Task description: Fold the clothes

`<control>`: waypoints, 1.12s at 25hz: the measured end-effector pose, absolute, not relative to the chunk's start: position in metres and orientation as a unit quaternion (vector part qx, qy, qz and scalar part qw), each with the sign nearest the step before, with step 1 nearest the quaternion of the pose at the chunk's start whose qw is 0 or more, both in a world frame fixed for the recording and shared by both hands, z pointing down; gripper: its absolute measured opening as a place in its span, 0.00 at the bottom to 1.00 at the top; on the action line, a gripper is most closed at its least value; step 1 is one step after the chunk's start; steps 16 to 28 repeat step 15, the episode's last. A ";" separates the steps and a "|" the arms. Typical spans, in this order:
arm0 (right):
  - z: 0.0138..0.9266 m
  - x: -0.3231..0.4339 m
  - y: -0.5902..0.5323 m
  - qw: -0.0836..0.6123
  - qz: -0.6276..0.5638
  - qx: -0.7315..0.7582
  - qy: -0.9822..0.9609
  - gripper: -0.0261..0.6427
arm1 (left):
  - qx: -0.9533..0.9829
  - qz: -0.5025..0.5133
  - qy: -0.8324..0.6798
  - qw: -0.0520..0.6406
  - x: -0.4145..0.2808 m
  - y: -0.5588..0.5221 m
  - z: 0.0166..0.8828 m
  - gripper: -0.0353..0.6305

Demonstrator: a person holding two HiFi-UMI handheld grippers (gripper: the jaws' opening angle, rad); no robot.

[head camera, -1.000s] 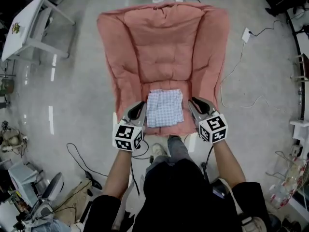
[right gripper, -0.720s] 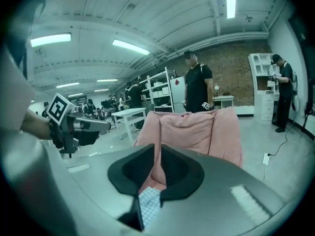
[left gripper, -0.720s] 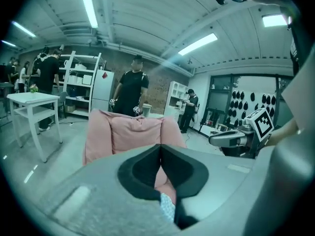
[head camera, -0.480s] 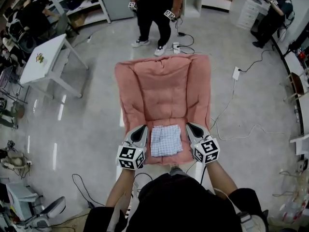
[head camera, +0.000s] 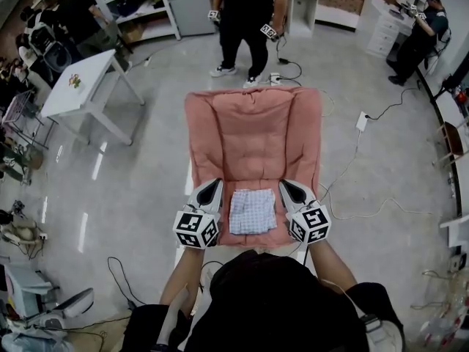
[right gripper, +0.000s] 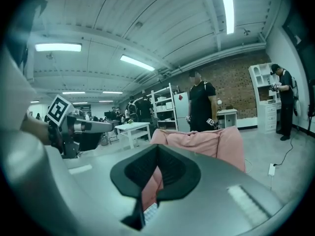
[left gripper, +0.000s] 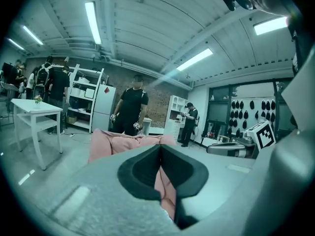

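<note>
Pink seat (head camera: 253, 130), cloth (head camera: 253, 211) between grippers' (head camera: 214, 183) (head camera: 284, 184) fingers (head camera: 208, 195)

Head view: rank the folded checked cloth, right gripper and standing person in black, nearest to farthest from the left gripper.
1. Folded checked cloth, right beside the left gripper.
2. Right gripper, across the cloth.
3. Standing person in black, beyond the chair.
</note>
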State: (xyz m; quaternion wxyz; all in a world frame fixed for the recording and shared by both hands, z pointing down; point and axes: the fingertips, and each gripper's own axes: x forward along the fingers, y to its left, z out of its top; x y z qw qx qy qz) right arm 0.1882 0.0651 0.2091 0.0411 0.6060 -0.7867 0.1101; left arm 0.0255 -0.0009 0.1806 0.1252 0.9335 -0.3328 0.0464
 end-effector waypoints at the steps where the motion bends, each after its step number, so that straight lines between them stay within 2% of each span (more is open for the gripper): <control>1: 0.209 0.188 0.066 0.040 0.111 0.606 -0.787 0.05 | 0.934 0.046 -0.333 0.125 0.026 0.001 0.180 0.06; 28: 0.203 0.192 0.064 0.040 0.105 0.600 -0.792 0.05 | 0.933 0.041 -0.336 0.124 0.024 0.001 0.176 0.06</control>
